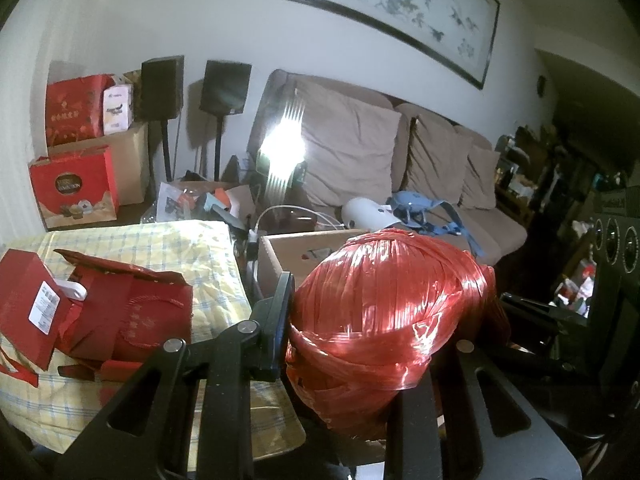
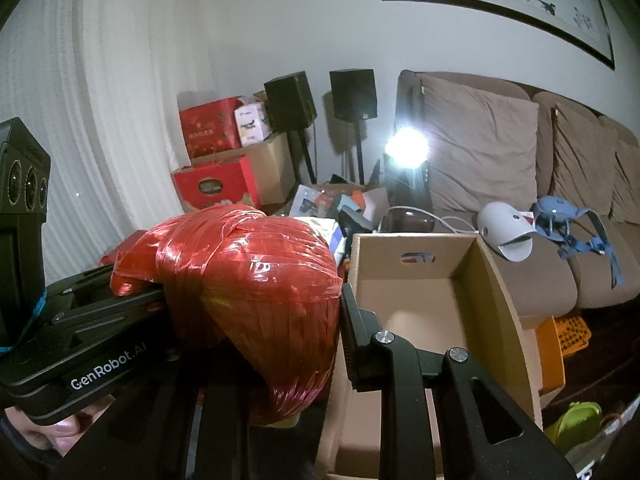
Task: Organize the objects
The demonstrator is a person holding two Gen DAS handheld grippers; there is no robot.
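Note:
A big ball of shiny red plastic twine [image 1: 380,312] fills the space between the fingers of my left gripper [image 1: 392,316]. Its left finger [image 1: 280,312] presses the ball's side; the right one is hidden behind the ball. My right gripper [image 2: 260,304] grips the same ball [image 2: 248,288] from the other side, with its right finger [image 2: 352,328] against it. The left gripper's body [image 2: 80,352] shows at the left of the right wrist view, held by a hand. An open, empty cardboard box [image 2: 492,280] stands just right of the ball.
Red gift bags [image 1: 100,312] lie on a yellow checked cloth [image 1: 168,240]. A beige sofa [image 2: 520,280] carries a white cap-like object [image 2: 504,232] and a blue strap harness [image 2: 568,224]. Red boxes [image 2: 212,184], two speakers and a glaring lamp [image 2: 406,148] stand behind.

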